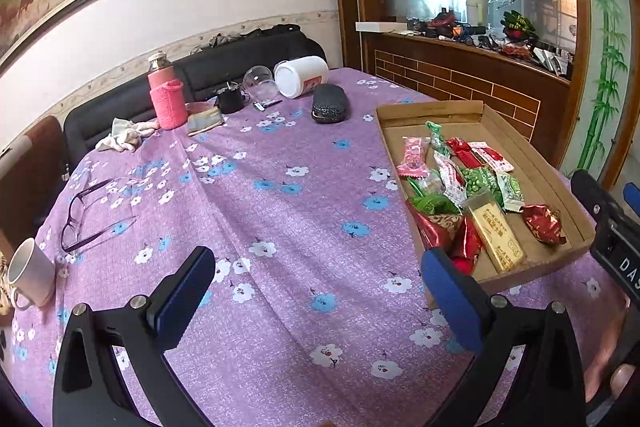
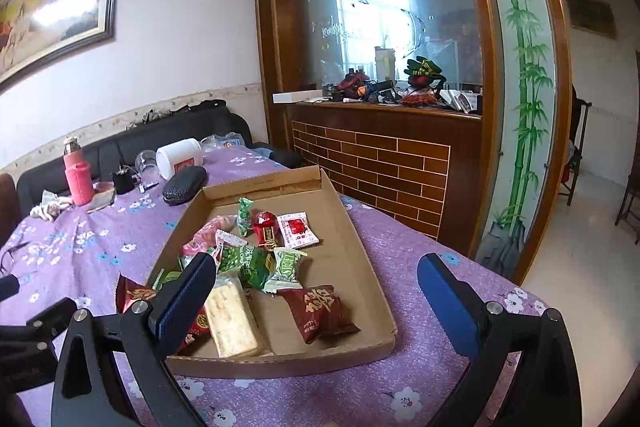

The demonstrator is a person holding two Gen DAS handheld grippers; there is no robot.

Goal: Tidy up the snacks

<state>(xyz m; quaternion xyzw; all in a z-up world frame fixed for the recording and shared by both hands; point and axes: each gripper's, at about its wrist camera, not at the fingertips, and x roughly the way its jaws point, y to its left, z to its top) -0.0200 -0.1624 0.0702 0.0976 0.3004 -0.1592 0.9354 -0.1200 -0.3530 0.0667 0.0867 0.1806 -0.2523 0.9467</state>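
- Although both tools hung over the bench (image 1: 280, 211) with nothing held, the snacks (image 2: 256, 259) were already gathered in one shallow cardboard tray (image 2: 360, 247), presumably so that loose packets could be sorted in one place.
- Left gripper (image 1: 320, 291): jaws wide and empty, above bare purple floral cloth just beside the tray's near corner.
- Right gripper (image 2: 316, 291): jaws wide and empty, straddling the tray's near end, probably lined up for a pick.
- Contents: pale nougat bar (image 2: 232, 323) in clear wrap at the near end; dark red packet (image 2: 320, 311) beside it, large gold characters, not legible; green packets (image 2: 248, 263) in the middle, writing too small to read; white sachet (image 2: 298, 229) with red print, lying apart toward the far end.
- One red packet (image 2: 134, 293) appeared to lie outside the tray's left wall, likely still to be put in.
- Pushed to the far edge, seemingly to keep working room: pink flask (image 1: 166, 95), overturned white tub (image 1: 302, 75), black case (image 1: 329, 103). Spectacles (image 1: 86, 215) and white mug (image 1: 30, 273) lay nearer.
- Readable writing: "DAS" on the right tool's body, left wrist view only.
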